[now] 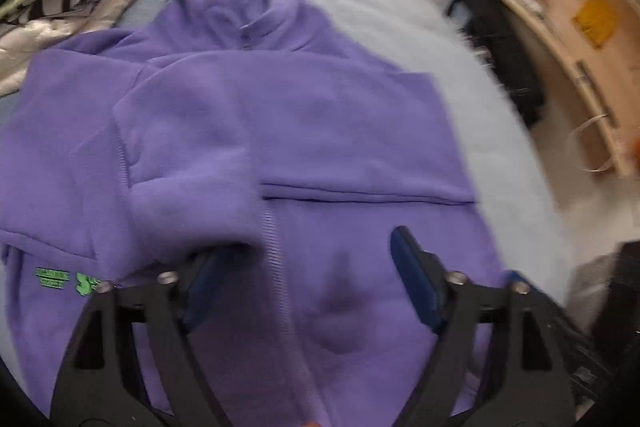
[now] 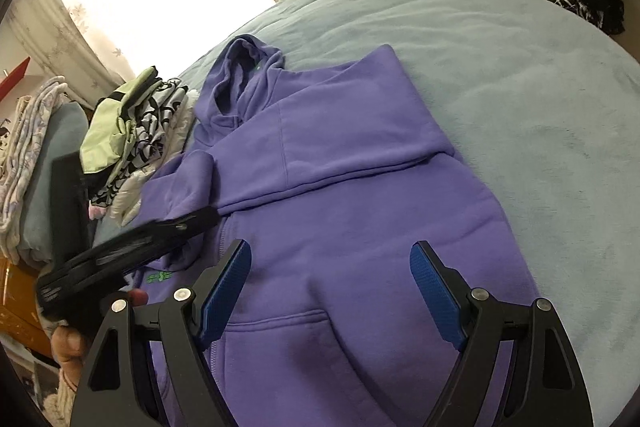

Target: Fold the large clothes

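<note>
Blue-padded right gripper (image 2: 330,291) and left gripper (image 1: 302,279) both gape wide, holding nothing, above the purple hoodie (image 2: 320,187) on the bed (image 2: 520,87); its green print (image 1: 66,281) is unreadable.

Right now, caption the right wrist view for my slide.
Open right tool above purple hoodie on the bed, sleeves folded across its chest.

Bare blanket (image 2: 500,75) right of hoodie (image 2: 320,167) gives me passage; stacked clothes (image 2: 132,131) crowd its left edge.
</note>
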{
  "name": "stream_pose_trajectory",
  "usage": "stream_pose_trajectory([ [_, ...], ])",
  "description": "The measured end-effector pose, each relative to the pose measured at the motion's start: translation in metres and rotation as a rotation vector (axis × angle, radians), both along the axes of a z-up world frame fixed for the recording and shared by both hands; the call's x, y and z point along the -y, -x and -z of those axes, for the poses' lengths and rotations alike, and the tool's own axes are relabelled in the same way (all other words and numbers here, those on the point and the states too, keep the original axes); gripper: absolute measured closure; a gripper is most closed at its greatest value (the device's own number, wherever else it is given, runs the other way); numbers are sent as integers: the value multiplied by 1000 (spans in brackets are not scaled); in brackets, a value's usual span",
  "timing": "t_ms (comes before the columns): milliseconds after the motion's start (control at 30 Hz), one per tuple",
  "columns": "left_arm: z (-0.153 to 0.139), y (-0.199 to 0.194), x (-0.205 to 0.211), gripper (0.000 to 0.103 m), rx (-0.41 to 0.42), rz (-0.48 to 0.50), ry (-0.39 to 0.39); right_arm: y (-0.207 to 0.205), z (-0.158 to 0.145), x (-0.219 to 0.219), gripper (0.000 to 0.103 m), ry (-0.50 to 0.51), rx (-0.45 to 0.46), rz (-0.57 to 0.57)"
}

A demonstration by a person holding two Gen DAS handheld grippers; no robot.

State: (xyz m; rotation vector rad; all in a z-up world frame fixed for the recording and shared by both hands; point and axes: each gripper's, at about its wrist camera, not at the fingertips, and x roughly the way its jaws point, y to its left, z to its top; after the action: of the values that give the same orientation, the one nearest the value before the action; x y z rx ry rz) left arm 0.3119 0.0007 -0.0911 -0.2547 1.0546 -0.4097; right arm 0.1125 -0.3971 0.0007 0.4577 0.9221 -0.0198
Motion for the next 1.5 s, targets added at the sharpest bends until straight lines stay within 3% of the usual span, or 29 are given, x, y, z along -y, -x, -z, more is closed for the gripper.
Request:
stream_pose_trajectory([
  [100, -19, 13, -3, 25, 33, 1, 14, -10, -1, -16, 20, 4, 8, -28],
  [233, -43, 40, -28, 25, 109, -69, -14, -11, -7, -40, 20, 34, 26, -85],
  [367, -47, 69, -66, 25, 104, -157, -11, -17, -19, -76, 20, 89, 48, -160],
  [467, -44, 92, -95, 25, 117, -252, -53, -25, -28, -109, 20, 151, 73, -244],
  [700, -33, 119, -144, 25, 128, -376, -108, -59, -31, -210, 20, 468, 122, -508],
  [967, -11, 120, -180, 25, 82, -445, -44, -92, 21, -302, 21, 927, 135, -794],
  [1033, -4, 118, -184, 25, 71, -455, -32, -97, 42, -320, 30, 1064, 135, -835],
  [1100, 0, 119, -188, 25, 60, -462, -27, -106, 59, -327, 63, 1111, 92, -860],
  [1167, 3, 120, -190, 25, 54, -466, -20, -116, 64, -328, 73, 1097, 74, -854],
  [1267, 3, 122, -194, 25, 60, -473, -23, -127, 27, -318, 78, 966, 145, -765],
  [1333, 2, 124, -195, 25, 71, -476, -30, -134, -11, -294, 78, 777, 203, -657],
  [1400, 1, 125, -195, 25, 78, -478, -29, -141, -52, -243, 78, 520, 260, -451],
  [1467, 0, 125, -194, 25, 79, -477, -24, -143, -62, -189, 78, 346, 227, -251],
  [1500, 0, 125, -193, 25, 79, -476, -24, -146, -55, -162, 75, 279, 160, -160],
])
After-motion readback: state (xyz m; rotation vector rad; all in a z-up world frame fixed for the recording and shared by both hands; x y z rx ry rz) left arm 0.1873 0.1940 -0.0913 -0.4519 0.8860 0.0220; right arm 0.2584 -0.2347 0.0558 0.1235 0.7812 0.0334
